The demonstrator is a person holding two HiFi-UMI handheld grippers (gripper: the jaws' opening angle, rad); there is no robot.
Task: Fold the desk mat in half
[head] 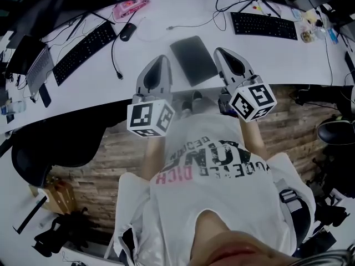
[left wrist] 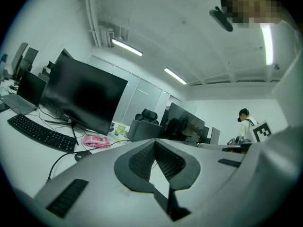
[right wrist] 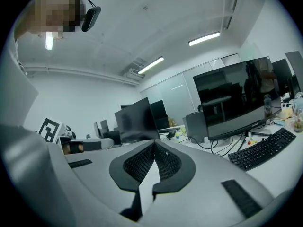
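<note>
A dark grey desk mat [head: 193, 60] lies flat as a small rectangle on the white desk [head: 288, 60], near its front edge. My left gripper [head: 161, 60] hangs just left of the mat and my right gripper [head: 221, 52] just right of it, both raised off the desk and pointing away from me. In the left gripper view the left gripper [left wrist: 155, 141] has its ribbed pads meeting at the tips with nothing between them. The right gripper [right wrist: 154, 143] looks the same in its own view: shut and empty. Neither gripper view shows the mat.
A black keyboard [head: 83, 51] and a mouse [head: 127, 31] lie to the left, with a pink pack [head: 130, 5] behind them. A second keyboard [head: 263, 25] sits at the back right among cables. Monitors [left wrist: 83, 96] stand along the desk. A black chair [head: 55, 143] is at my left.
</note>
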